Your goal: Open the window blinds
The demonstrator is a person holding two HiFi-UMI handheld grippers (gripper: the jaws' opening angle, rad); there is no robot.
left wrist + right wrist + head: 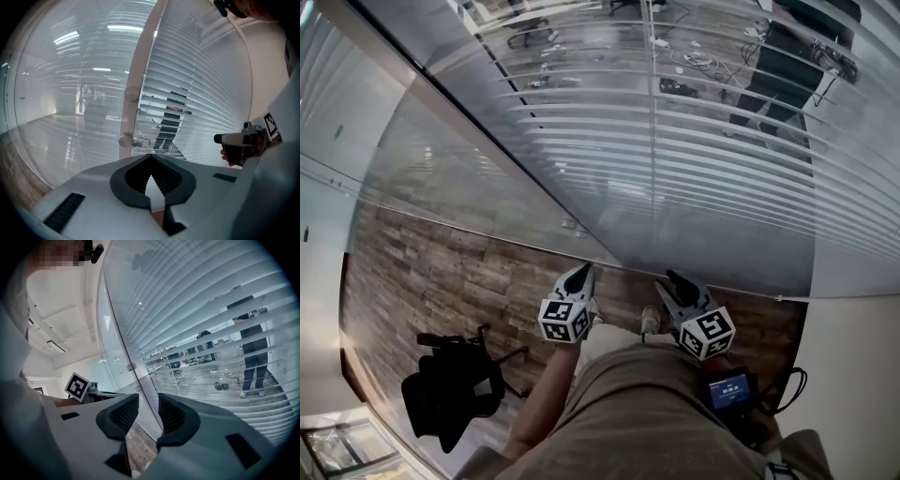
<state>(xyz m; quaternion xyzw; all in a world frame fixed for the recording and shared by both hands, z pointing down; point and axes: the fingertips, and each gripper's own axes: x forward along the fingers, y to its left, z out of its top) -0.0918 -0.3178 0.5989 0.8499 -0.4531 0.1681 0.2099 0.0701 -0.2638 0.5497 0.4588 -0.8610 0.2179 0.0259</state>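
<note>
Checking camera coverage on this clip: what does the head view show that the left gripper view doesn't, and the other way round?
Only the head view: a black chair at the lower left, the person's shorts, and a small lit screen by the right hip.
Only the left gripper view: the left gripper seen from close behind, its jaws closed together with nothing between them, and two round knobs on a white post.
Both: the slatted blinds and the right gripper, held up in front of them.

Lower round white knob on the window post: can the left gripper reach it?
Probably yes. Nothing stands between the left gripper and the lower round white knob just ahead, though its fingers are shut together.
</note>
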